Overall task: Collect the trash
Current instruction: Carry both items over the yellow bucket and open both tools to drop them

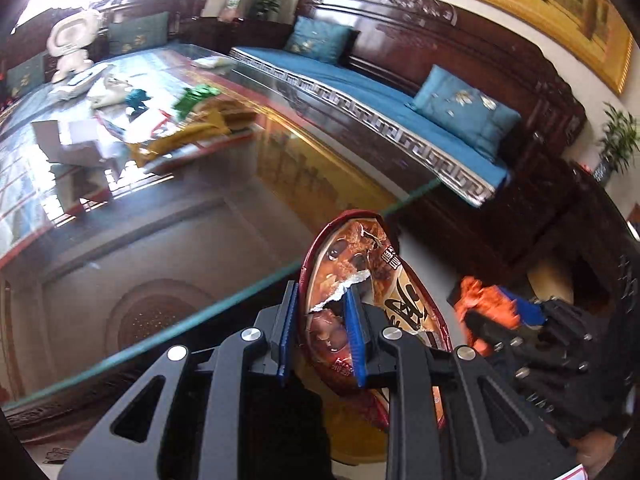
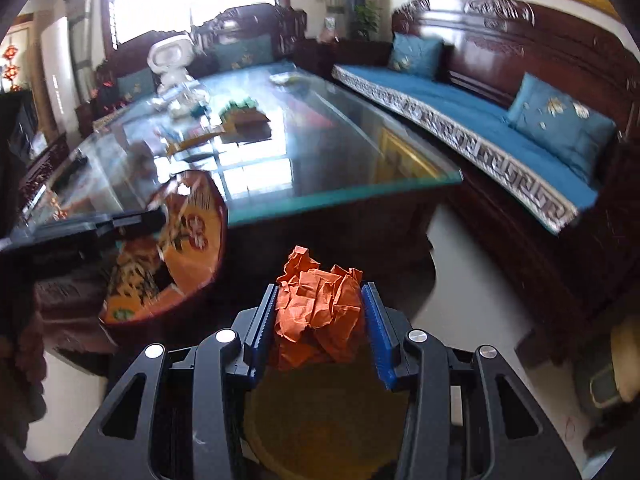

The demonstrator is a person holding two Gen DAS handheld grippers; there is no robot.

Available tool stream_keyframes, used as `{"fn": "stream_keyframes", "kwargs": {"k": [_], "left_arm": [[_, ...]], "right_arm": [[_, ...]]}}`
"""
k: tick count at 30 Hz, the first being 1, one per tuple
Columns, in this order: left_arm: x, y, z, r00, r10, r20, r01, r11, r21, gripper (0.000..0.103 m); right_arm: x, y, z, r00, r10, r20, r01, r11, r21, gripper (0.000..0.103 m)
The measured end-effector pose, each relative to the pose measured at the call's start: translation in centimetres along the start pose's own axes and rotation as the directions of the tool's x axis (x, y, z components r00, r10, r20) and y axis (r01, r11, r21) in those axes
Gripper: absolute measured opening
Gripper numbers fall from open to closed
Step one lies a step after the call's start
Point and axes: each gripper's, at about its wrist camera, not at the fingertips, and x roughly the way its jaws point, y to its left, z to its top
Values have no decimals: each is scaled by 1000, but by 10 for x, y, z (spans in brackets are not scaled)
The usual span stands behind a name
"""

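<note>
- My left gripper (image 1: pixel 322 300) pinches a torn red wrapper (image 1: pixel 360 264) by its ripped edge, off the near edge of the glass table (image 1: pixel 224 208).
- My right gripper (image 2: pixel 320 300) is clamped on a crumpled orange paper (image 2: pixel 316 308).
- Only the right view shows a round yellowish bin (image 2: pixel 320 420) directly beneath that paper.
- The left view better shows litter (image 1: pixel 188 128) lying far across the table.
</note>
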Motion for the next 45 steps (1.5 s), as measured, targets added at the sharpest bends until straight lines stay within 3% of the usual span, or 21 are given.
{"fn": "stream_keyframes", "kwargs": {"k": [6,9,11,12,13,20,26,37,40,45], "left_arm": [[18,-26,-18,998,-10,-66,14,999,51,24],[26,-37,-25,995,-9,-96,16,997,74,24],[30,-44,-28,994,-9,-108,19,996,89,24],[32,-48,-30,993,-12,-116,23,995,95,24],[34,-51,-30,992,-16,-121,28,995,97,24],[42,-63,-29,991,-28,-130,44,991,126,24],[62,-78,-35,980,-40,-195,71,986,153,24],[105,-108,-53,954,-53,-295,120,970,211,25],[107,-113,-54,950,-68,-305,139,965,220,35],[104,-114,-55,950,-79,-303,150,964,220,43]], "right_arm": [[29,-18,-40,993,-25,-113,31,998,47,46],[32,-23,-45,992,-20,-123,27,998,60,47],[32,-25,-45,992,-34,-124,41,998,55,55],[31,-26,-44,992,-38,-118,44,998,55,62],[29,-27,-44,994,-40,-106,46,997,56,63],[10,-45,-38,996,-89,-31,92,992,87,61],[-23,-73,-31,988,-140,68,127,977,172,61],[-22,-86,-28,992,-104,73,89,979,183,61],[-20,-87,-26,992,-101,72,87,980,182,62],[-19,-82,-22,992,-96,76,83,982,168,62]]}}
